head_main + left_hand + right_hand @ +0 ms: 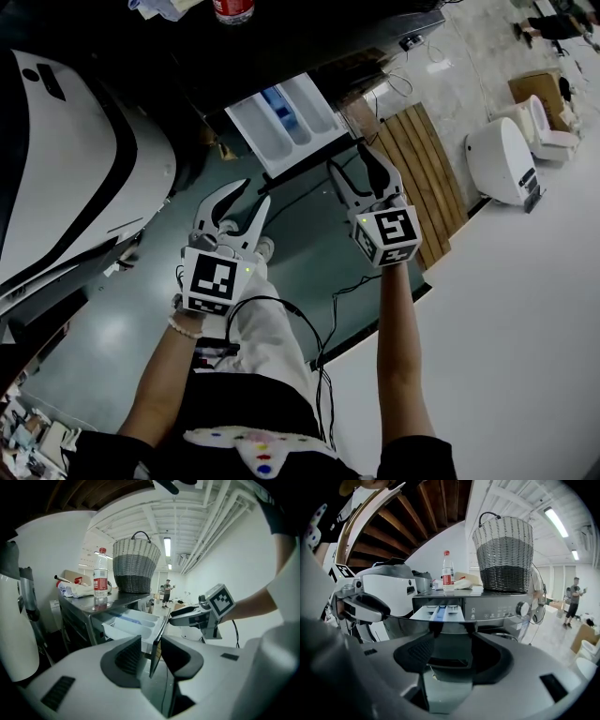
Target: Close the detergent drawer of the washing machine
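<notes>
a: where's the drawer [439, 612]?

b: straight ahead of the right tool [349, 164], pulled well out of the washing machine [506, 607]. it's white with a blue compartment down the middle, and its front end points back toward the tool.

a: is the right tool on it?

b: no. its jaws stand wide apart with nothing pressed between them, and the drawer is near but clear of the tips. under the drawer the machine's dark door [403, 624] hangs open, its curved edge running across just beyond both jaws.

a: and the left tool [246, 202]?

b: spread as well, holding nothing. it sits beside the right tool, a little further back from the machine. from there the drawer is ahead and slightly left, above the jaws, with the right tool off to its right. the door shows edge-on in line with the gap between the jaws. the pads aren't pressing on it, and i can't tell whether it reaches in between them.

a: what's on top of the machine?

b: a two-tone woven basket [504, 555] with a handle, up beyond the right tool. left of it is a clear bottle [447, 571] with a red cap and label.

a: anything else around?

b: a large white appliance [75, 159] stands off to the left tool's left. a person [573, 602] stands far across the room, beyond the right tool and to its right.
</notes>
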Motion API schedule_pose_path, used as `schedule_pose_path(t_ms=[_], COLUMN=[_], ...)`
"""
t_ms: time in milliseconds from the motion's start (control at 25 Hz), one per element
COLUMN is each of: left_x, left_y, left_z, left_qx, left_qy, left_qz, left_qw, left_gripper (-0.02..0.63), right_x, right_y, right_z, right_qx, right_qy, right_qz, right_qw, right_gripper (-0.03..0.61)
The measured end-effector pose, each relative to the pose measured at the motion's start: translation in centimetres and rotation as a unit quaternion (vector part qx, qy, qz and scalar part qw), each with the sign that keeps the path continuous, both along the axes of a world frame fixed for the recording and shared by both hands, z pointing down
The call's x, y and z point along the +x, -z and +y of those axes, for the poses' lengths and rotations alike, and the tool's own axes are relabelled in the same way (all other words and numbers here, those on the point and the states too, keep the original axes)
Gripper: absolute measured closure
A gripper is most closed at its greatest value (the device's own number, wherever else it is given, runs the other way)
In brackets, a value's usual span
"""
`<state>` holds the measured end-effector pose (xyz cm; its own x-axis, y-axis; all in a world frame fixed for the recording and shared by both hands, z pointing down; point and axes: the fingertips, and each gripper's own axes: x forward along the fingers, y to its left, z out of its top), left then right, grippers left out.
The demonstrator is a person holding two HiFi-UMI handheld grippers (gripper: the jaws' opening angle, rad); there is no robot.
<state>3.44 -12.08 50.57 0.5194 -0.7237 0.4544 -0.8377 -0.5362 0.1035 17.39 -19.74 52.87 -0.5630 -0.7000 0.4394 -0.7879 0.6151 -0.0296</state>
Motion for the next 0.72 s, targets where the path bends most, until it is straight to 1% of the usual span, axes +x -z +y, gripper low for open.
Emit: schedule_pose_path(t_ms=[120, 280, 480, 720], left_x=[0.2, -0.1, -1.3, -2.6], left_y=[0.0, 0.2, 0.3, 0.5], left_z=[-0.2, -0.4, -1.6, -3.0], left_qx=[0.003, 0.017, 0.011, 0.019], left_qy=[-0.004, -0.008, 0.023, 0.046], left_qz=[-0.002, -0.024, -0.011, -0.018], left_qw=[1.0000, 0.9995, 0.9996, 0.9986], left_gripper=[0.480, 0.469, 0.474, 0.479], right_x=[0.0, -0.3, -1.4, -2.7], right_y=[0.0, 0.2, 0.3, 0.4], right_z=[0.0, -0.2, -1.3, -2.6], right_qx=[0.002, 0.009, 0.015, 0.016], right_qy=[-0.001, -0.003, -0.009, -0.017], right_qz=[0.001, 0.008, 0.010, 0.009], right_qw=[1.000, 1.000, 1.000, 1.000], right_gripper=[0.330, 0.330, 0.345, 0.348])
